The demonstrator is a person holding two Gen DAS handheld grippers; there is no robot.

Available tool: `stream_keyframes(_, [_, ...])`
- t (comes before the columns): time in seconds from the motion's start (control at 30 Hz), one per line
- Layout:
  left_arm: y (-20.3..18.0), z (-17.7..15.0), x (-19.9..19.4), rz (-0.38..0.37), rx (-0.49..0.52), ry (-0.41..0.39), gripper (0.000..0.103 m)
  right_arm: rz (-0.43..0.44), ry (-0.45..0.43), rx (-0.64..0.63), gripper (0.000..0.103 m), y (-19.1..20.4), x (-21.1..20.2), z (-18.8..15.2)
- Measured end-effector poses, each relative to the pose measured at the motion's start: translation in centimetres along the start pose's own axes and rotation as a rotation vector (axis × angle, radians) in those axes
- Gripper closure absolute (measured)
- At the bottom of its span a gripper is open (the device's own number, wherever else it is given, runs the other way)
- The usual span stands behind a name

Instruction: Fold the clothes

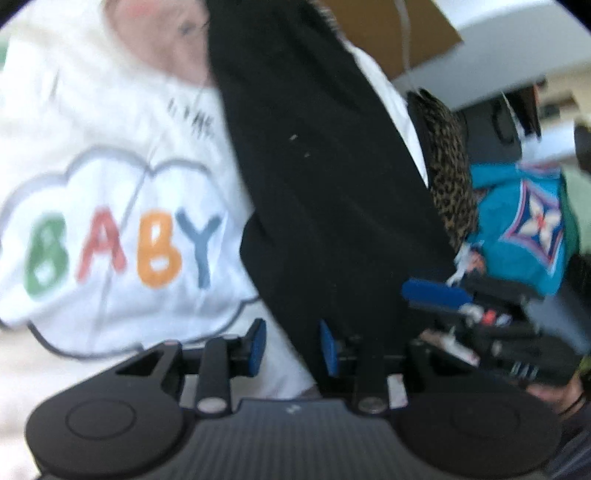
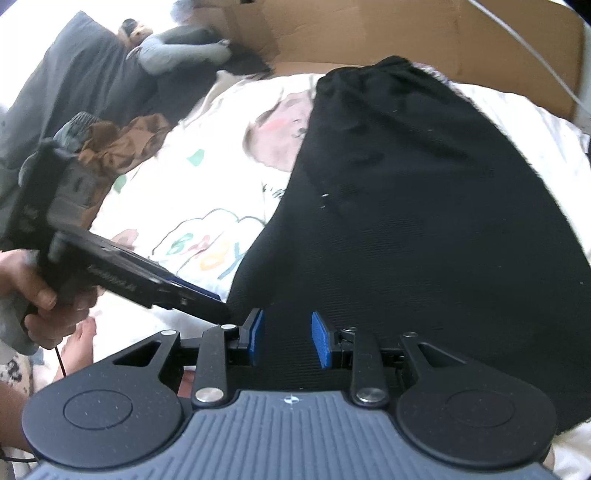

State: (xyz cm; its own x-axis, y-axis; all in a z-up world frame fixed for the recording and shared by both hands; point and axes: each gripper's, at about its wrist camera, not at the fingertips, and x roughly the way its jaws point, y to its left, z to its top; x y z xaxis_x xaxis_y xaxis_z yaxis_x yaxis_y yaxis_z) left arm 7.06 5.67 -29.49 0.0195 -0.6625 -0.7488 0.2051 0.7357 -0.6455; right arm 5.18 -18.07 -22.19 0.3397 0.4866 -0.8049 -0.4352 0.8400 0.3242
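Observation:
A black garment (image 2: 424,229) lies spread on a white sheet printed with "BABY" (image 1: 122,251). In the left wrist view the black garment (image 1: 332,184) runs as a long dark strip from the top down to my fingers. My left gripper (image 1: 293,345) is open at the garment's near left edge, its right pad (image 1: 328,349) against the cloth and white sheet showing in the gap. My right gripper (image 2: 288,339) is open low over the garment's near hem, black cloth filling the gap. A hand holds the left gripper (image 2: 199,295) at the left. The right gripper (image 1: 436,293) shows blurred on the right.
A cardboard box (image 2: 406,33) stands behind the sheet. A brown garment (image 2: 125,144), grey clothes (image 2: 177,48) and a dark cushion (image 2: 74,74) lie at the back left. Leopard-print cloth (image 1: 450,166) and a teal patterned cloth (image 1: 524,225) lie on the right. A bare foot (image 2: 77,343) is near.

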Motion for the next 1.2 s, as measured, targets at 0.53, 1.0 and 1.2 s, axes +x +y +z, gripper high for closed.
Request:
stream_keyframes(0.53, [4.1,1.9,0.0,-0.315,-0.283,-0.039,0.065,0.04,0.031,0.001,0.068,1.2,1.5,-0.3])
stream_keyframes(1.0, [0.6,3.5,-0.5,-0.384,-0.223,-0.025,0.065,-0.03,0.017,-0.132,0.06,3.5,1.9,0.0])
stream_keyframes(1.2, [0.5,3.4,-1.5,-0.229,-0.102,-0.047,0.062,-0.076,0.034,-0.126,0.101,2.7,2.2,-0.3])
